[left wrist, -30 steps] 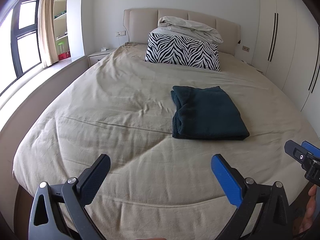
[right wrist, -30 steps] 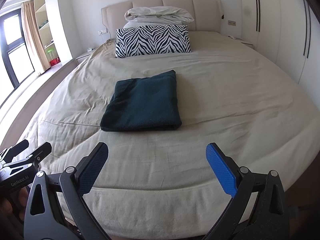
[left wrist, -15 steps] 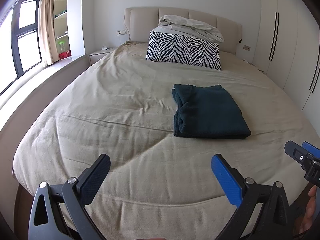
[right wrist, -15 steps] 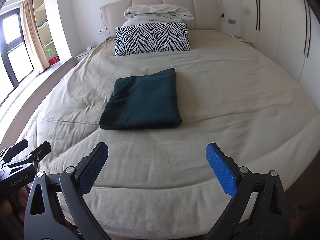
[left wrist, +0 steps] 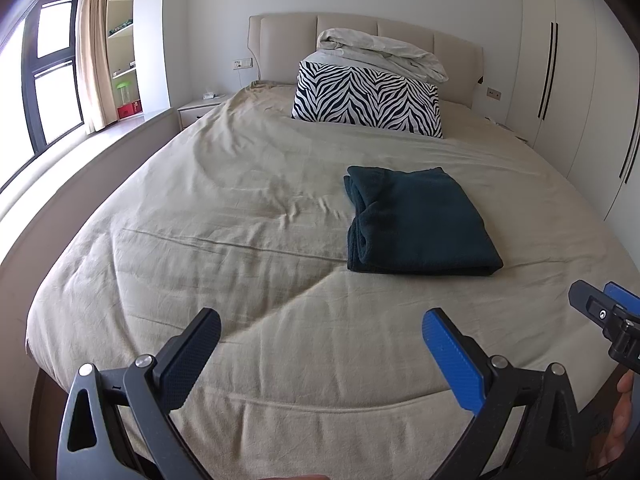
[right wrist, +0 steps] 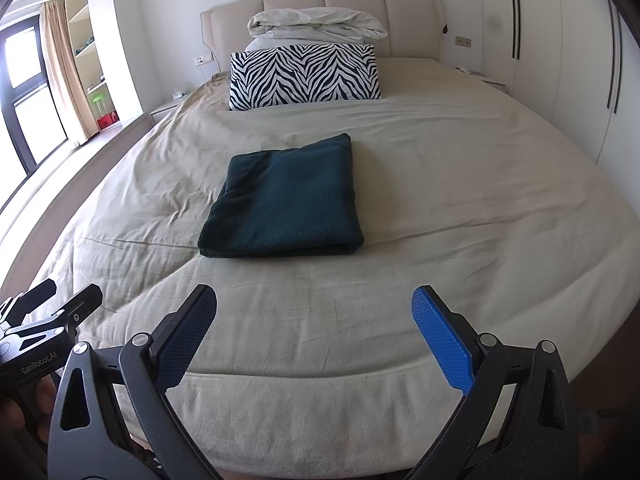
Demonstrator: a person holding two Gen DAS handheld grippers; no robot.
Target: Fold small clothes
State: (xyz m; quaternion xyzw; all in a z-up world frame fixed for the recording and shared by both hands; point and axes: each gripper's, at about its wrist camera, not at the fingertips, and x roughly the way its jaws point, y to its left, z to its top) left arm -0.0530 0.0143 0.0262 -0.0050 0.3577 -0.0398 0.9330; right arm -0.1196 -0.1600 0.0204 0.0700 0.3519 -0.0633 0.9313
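Observation:
A dark teal garment (left wrist: 416, 220) lies folded into a flat rectangle on the beige bed cover (left wrist: 240, 208); it also shows in the right wrist view (right wrist: 284, 200). My left gripper (left wrist: 320, 344) is open and empty above the foot of the bed, short of the garment. My right gripper (right wrist: 314, 320) is open and empty, also near the foot of the bed. Each gripper shows at the edge of the other's view, the right one (left wrist: 600, 316) and the left one (right wrist: 48, 312).
A zebra-striped pillow (left wrist: 368, 100) and a bundled white duvet (left wrist: 380, 50) lie at the padded headboard. White wardrobes (left wrist: 580, 80) stand on the right. A window ledge (left wrist: 60, 160), shelves and a bedside table (left wrist: 198, 110) are on the left.
Both grippers have drifted slightly, so the folded garment sits a little higher in both views. The garment itself has not moved and both grippers stay open.

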